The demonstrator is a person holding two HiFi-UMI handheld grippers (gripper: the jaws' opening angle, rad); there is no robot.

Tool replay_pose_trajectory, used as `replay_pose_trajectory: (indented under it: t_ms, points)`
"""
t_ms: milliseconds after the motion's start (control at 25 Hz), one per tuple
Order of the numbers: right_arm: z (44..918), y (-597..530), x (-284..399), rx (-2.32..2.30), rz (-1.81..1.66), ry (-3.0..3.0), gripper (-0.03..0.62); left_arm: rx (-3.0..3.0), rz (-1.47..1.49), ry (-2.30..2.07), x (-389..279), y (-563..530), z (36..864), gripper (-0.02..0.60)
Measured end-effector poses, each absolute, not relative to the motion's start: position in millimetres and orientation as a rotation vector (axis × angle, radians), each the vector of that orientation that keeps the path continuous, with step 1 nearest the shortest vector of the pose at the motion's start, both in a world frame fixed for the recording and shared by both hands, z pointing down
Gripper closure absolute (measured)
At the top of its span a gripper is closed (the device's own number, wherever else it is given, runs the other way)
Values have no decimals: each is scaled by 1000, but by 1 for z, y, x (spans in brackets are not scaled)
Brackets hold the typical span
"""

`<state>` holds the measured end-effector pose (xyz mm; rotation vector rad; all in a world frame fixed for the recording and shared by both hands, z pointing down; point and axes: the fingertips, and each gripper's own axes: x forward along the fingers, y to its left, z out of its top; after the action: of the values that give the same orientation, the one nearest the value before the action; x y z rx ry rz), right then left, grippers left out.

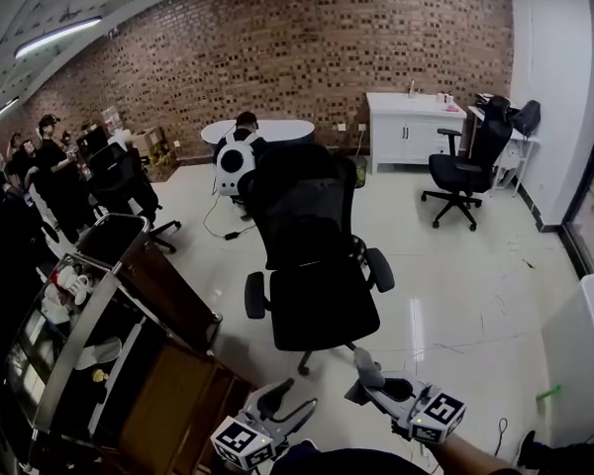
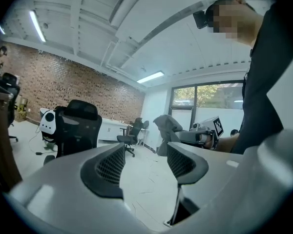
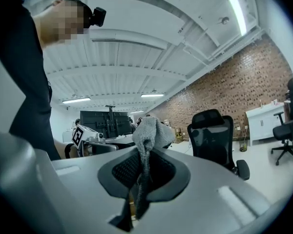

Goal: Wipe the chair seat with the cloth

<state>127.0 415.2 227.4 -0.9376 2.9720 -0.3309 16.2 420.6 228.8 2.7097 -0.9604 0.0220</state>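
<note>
Cloth [image 3: 150,130] clamped in the right gripper's [image 3: 144,172] jaws, short of the chair seat [image 1: 322,310], may send it rolling away; left gripper's [image 2: 145,162] jaws gape empty.

Both handheld units look the same. The left gripper [image 2: 144,162] and right gripper [image 3: 144,167] have smooth, rounded, pale grey plastic shells [image 3: 234,194], with black pads [image 2: 110,165] on the inside that have a fine mesh-grid texture. Each one carries a white cube [image 1: 438,414] printed with black square markers. The person's in a dark top [image 2: 266,87], short-sleeved by the look of it, with a small black camera [image 3: 98,16] mounted up on the head.
</note>
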Motion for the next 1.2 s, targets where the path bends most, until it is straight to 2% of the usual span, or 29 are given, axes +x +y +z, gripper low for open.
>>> replay_pose_trajectory:
  t_ms: [480, 1200]
  points:
    - [228, 339, 99, -871, -321, 3020, 568, 2708, 38, -922, 10, 339, 248, 290]
    - [246, 73, -7, -973, -414, 3062, 568, 2683, 56, -766, -82, 67, 266, 290]
